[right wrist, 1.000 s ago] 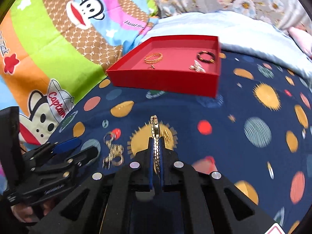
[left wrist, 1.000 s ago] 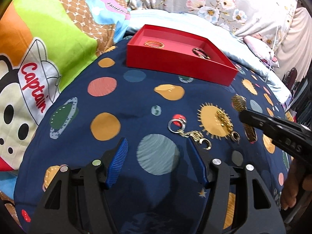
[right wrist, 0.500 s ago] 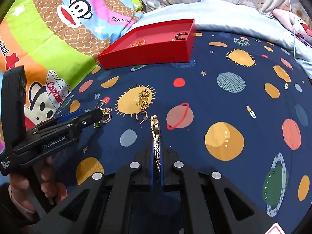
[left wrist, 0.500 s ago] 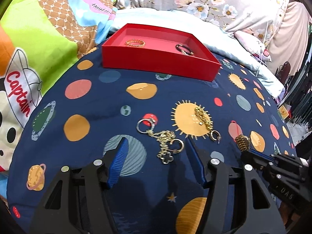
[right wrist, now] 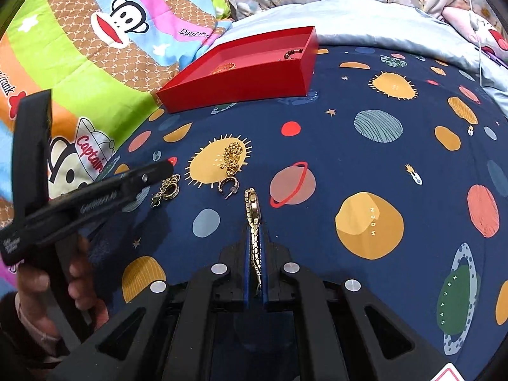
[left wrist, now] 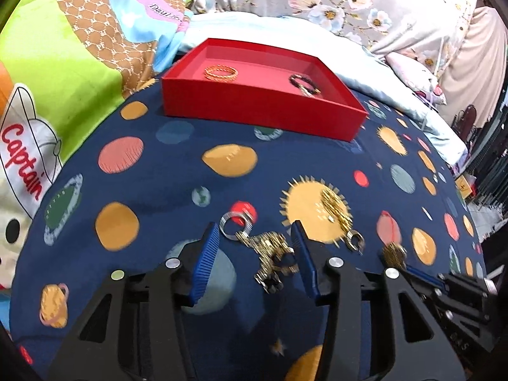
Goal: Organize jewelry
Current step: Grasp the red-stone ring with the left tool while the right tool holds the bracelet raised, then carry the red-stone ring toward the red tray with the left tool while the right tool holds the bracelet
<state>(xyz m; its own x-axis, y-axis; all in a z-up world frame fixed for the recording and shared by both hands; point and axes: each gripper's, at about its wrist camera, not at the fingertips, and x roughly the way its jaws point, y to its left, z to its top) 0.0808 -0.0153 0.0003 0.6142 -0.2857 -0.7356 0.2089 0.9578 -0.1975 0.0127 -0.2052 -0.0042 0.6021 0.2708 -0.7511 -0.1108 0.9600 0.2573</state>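
Left gripper is spread wide, blue fingers either side of a tangled gold chain with a silver ring at its far end and a dark clover charm at its near end; frame is motion-blurred there, can't tell if the fingers touch it. Chain lies on the navy planet-print sheet. Right gripper is clamped on a gold link bracelet, held edge-on and sticking out past the fingertips above the sheet. Just ahead of it: a small hoop earring, and beyond that a gold chain pile on the printed sun. Red tray sits at the far end of the sheet, well apart from both grippers; inside it a gold bangle on the left and a dark beaded bracelet on the right. Cartoon monkey blanket to the left, pale blue bedding and floral fabric behind the tray.
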